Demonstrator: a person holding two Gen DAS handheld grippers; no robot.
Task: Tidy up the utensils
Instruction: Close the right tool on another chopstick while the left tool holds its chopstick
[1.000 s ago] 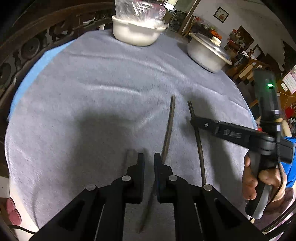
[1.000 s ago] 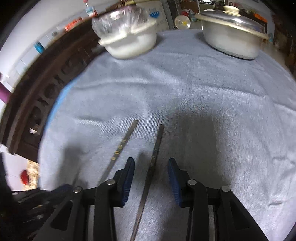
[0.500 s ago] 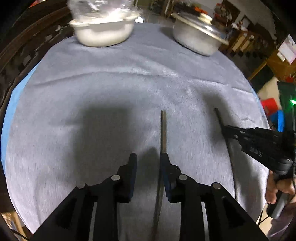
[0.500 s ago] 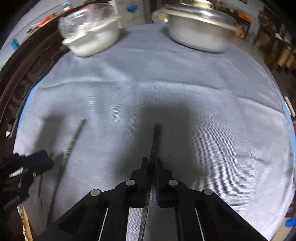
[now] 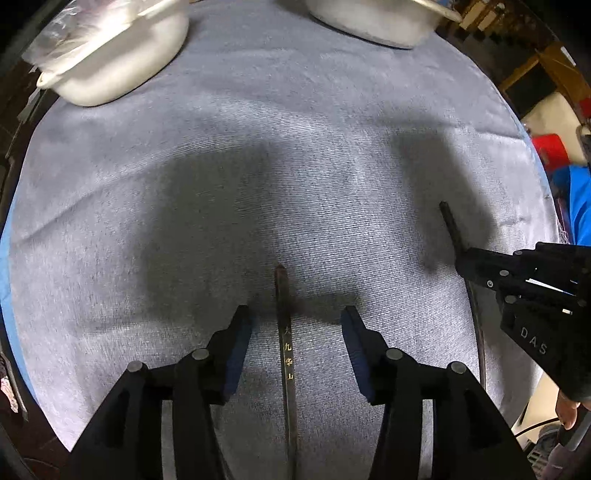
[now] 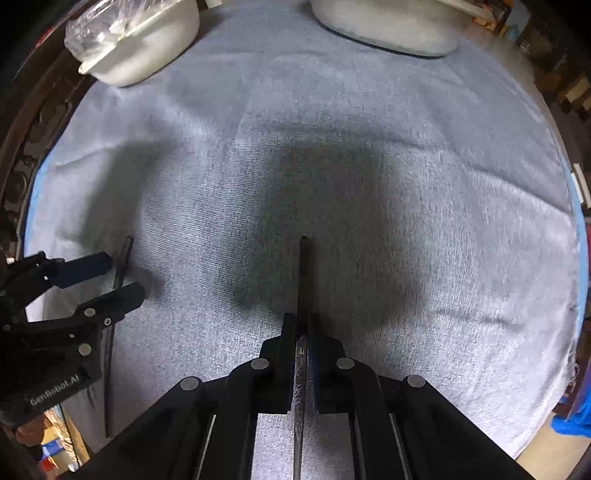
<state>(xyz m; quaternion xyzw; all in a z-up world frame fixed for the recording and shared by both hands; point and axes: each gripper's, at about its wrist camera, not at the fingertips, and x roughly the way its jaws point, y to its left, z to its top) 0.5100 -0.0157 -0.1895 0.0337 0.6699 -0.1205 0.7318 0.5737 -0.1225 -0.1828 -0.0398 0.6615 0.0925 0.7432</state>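
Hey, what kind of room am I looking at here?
Probably a home dining area: a round table under a grey cloth, a covered white bowl, a metal pot and dark chopsticks.

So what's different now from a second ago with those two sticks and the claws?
The left claw let go: its jaws are opening around the gold-lettered chopstick, which lies free on the cloth. The right claw, open around the other chopstick a second ago, has shut on it. The two chopsticks now lie farther apart. The white bowl and metal pot stayed put.
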